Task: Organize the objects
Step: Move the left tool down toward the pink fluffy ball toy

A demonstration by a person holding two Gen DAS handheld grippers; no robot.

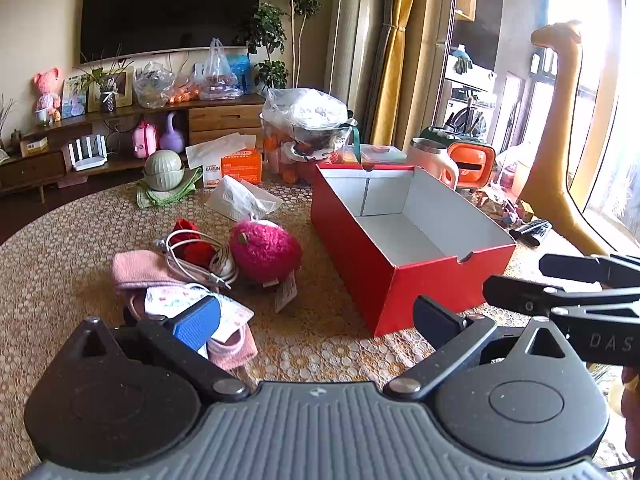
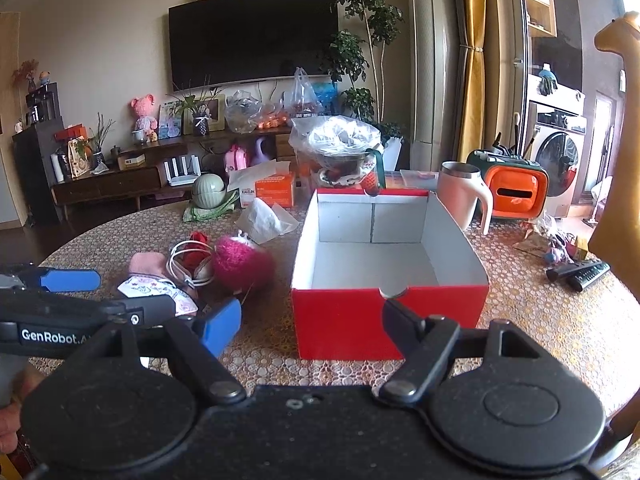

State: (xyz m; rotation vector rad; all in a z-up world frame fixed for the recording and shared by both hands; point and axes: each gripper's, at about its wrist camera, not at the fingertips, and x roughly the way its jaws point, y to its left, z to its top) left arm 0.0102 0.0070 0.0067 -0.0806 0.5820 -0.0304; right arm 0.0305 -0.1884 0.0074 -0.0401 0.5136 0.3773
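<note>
An open red box with a white, empty inside stands on the round table; it also shows in the right wrist view. Left of it lie a pink fluffy toy, a white cable over a red item, a pink cloth, and a printed face mask. My left gripper is open and empty, hovering just before the pile and the box. My right gripper is open and empty, facing the box's near wall.
At the table's back stand a green bowl, an orange tissue box, a white tissue pack, a bagged glass bowl, a pink mug and an orange holder. A remote lies right. A giraffe toy stands beside the table.
</note>
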